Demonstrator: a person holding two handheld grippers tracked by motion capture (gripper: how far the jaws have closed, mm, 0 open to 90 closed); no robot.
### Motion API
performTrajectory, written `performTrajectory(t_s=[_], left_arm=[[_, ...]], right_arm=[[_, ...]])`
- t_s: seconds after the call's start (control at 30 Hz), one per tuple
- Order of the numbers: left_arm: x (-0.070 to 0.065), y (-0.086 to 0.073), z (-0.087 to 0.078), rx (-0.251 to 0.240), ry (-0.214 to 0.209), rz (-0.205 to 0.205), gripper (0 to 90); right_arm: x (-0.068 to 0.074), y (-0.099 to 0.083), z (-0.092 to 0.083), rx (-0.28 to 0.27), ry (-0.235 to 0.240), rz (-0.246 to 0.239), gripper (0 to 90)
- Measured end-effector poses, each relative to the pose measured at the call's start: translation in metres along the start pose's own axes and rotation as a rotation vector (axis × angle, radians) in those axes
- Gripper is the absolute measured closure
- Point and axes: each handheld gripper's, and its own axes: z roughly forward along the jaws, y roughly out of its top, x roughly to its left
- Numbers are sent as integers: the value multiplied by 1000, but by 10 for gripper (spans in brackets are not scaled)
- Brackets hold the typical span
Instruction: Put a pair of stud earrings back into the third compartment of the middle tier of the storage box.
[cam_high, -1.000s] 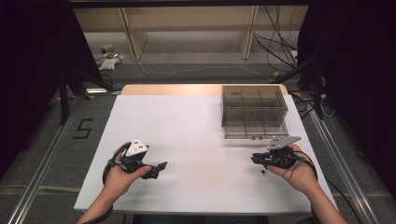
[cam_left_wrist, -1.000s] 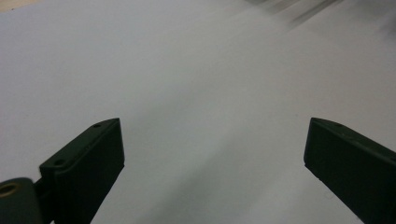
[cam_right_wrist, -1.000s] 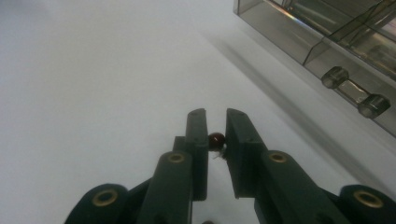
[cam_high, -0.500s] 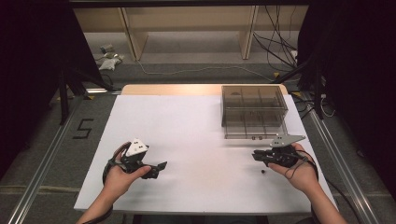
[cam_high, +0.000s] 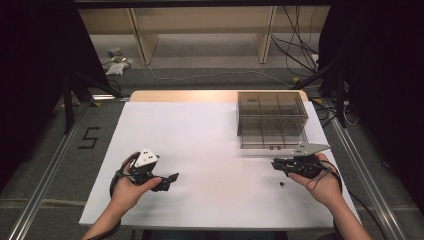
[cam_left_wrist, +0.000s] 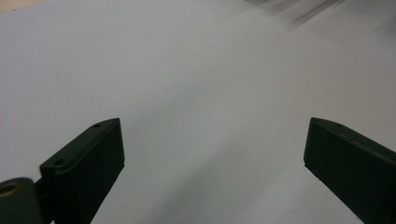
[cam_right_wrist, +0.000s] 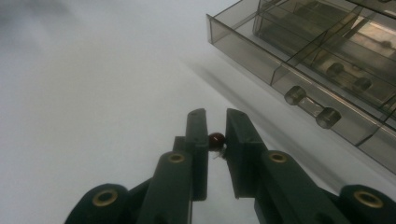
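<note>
Holding two grippers over one white table (cam_high: 210, 135), I have one in each hand. Right gripper (cam_right_wrist: 215, 122): its two fingers are nearly closed and pinch one small dark-red bead (cam_right_wrist: 216, 140) between their pads, just above the table; in the high view this gripper (cam_high: 276, 163) sits near the table's right edge, pointing left. One second small dark bit (cam_high: 281, 184) lies on the table just in front of my right hand; what it is I cannot tell. Left gripper (cam_left_wrist: 212, 154): its two fingers stand wide apart with nothing between them, bare table beneath; in the high view it (cam_high: 172, 177) rests near the table's front left, well apart from the right one. One clear, smoke-tinted box (cam_high: 270, 120) with several compartments stands at the far right of the table, near the right gripper; two clear round knobs (cam_right_wrist: 312, 105) show on its near face.
</note>
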Motion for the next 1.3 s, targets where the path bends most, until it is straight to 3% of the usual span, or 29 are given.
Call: performTrajectory(t_s=[1.3], left_arm=[[0,0,1,3,-2,-3,53]], right_arm=[[-5,2,-7,-46,-64,35,801]])
